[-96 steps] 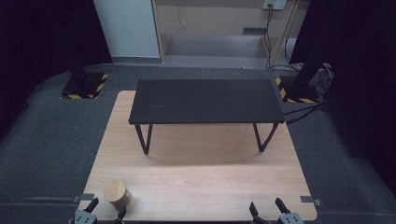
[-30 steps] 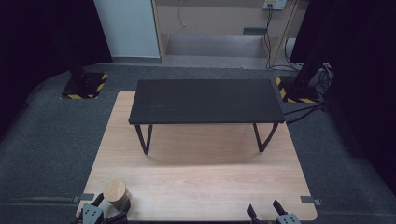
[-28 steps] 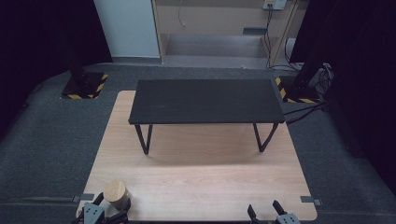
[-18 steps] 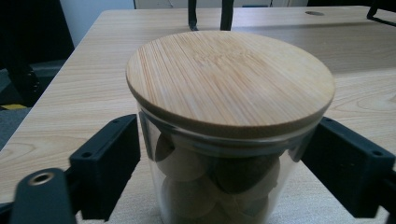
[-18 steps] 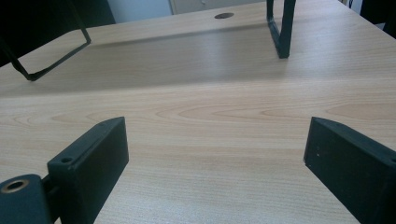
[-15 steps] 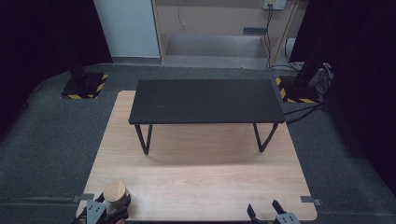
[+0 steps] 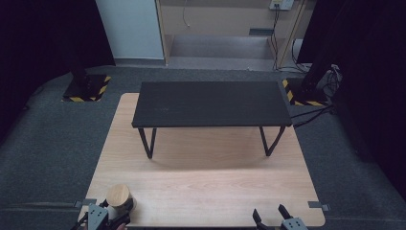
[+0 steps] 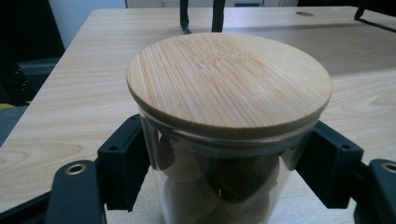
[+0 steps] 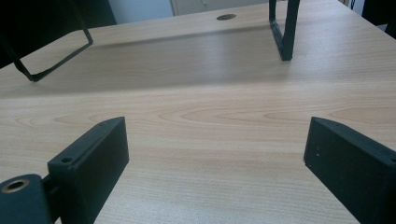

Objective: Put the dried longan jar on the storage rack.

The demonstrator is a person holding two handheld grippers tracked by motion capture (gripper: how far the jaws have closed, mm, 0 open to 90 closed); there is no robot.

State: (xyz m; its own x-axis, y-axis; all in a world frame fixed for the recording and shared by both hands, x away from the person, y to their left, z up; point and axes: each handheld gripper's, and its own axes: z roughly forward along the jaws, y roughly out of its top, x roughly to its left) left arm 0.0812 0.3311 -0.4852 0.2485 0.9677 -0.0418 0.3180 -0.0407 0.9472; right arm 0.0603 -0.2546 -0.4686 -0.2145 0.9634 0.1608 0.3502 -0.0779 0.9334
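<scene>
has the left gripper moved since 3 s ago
Yes. The left gripper has come forward and inward, toward the black raised shelf, and now flanks the bamboo-lidded glass jar.

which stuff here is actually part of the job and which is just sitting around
In play:
- glass jar with bamboo lid, between the left gripper's jaws
- right gripper, open over bare table

Just there:
- black raised shelf
- wooden table
- cables on the floor

One glass jar (image 7: 118, 201) with one bamboo lid (image 8: 229, 81), one black bench (image 7: 213, 103), two claws.
</scene>
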